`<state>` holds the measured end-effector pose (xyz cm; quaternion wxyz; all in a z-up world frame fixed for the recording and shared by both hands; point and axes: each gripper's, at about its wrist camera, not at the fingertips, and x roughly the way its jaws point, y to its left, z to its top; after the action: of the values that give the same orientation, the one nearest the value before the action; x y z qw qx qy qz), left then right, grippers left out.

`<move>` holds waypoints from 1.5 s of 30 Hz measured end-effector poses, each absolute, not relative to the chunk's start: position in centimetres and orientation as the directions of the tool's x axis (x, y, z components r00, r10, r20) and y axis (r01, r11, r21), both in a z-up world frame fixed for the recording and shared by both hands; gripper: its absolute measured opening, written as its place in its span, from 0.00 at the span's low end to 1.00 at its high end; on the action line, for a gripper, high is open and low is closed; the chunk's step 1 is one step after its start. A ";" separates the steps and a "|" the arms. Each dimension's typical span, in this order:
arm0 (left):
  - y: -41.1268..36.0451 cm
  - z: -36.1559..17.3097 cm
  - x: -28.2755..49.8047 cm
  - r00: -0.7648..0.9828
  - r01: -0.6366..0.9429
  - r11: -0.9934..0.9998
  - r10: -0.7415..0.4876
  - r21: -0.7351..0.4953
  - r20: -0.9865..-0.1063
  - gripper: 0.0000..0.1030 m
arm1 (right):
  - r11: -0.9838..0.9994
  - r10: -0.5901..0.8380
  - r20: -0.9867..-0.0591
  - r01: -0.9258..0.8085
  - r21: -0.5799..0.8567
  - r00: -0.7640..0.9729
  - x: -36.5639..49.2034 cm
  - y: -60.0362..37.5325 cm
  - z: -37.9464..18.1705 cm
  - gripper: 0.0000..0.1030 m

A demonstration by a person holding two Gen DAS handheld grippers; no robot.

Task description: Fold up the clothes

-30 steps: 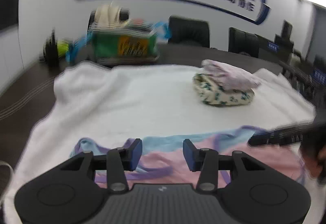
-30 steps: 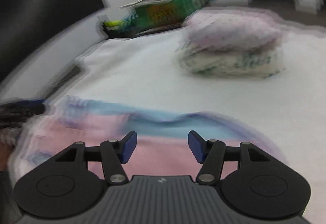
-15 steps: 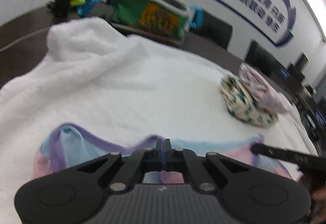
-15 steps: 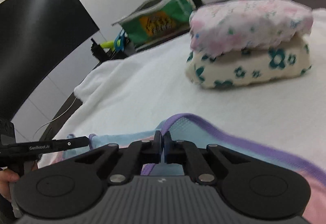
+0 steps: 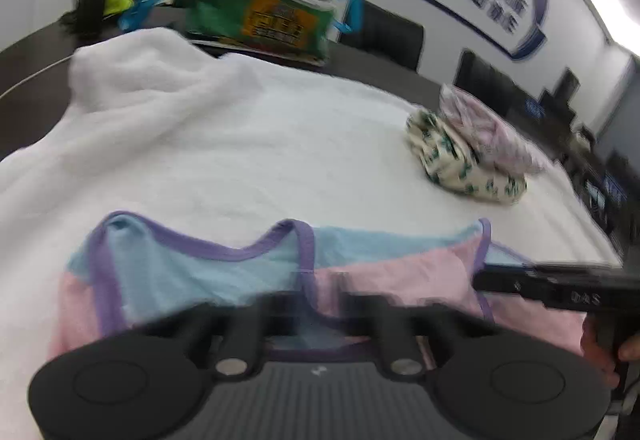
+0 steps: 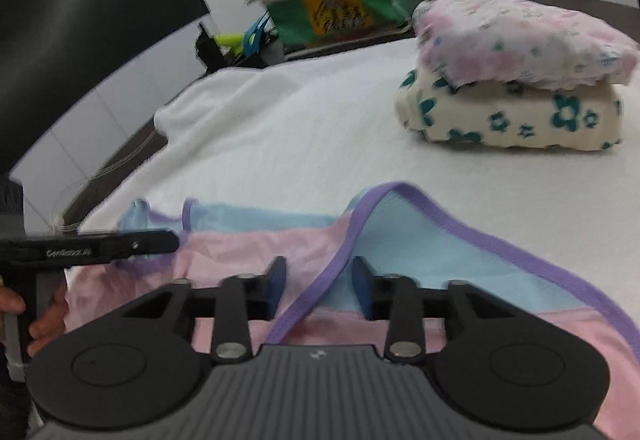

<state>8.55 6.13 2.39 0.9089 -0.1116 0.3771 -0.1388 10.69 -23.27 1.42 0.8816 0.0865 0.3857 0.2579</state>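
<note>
1. Garment (image 6: 248, 252), pink and blue with purple trim, lies rumpled on the white towel (image 5: 248, 143), nearer you than the folded stack (image 6: 516, 79).
2. Your right gripper (image 6: 320, 286) stands spread, straddling the trim.
3. Left gripper (image 5: 320, 306): blurred, seemingly spread.
4. Likely mid-fold; next needs a firm pinch on an edge.

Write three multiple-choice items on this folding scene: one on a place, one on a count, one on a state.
1. Where does the pink floral bundle lie?
A. on the cream bundle
B. inside the green bag
C. under the garment

2. How many folded bundles are stacked?
A. one
B. two
C. four

3. How are the right gripper's jaws?
A. shut
B. open
C. hidden

Key: 1 A, it rests on top; 2 B, two are visible; 3 B, a gap shows the pink and blue garment with its purple trim.
</note>
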 end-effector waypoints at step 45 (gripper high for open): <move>7.1 1.5 -9.1 0.693 0.290 0.895 -0.441 -0.339 -0.570 0.28 | 0.836 0.519 -0.570 -0.517 0.184 0.637 -5.2 -29.8 2.5 0.40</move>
<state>-9.09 7.06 1.50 0.9133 -0.1116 0.3368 -0.2001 -5.24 -29.76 2.48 0.9048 0.0018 0.3153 0.2861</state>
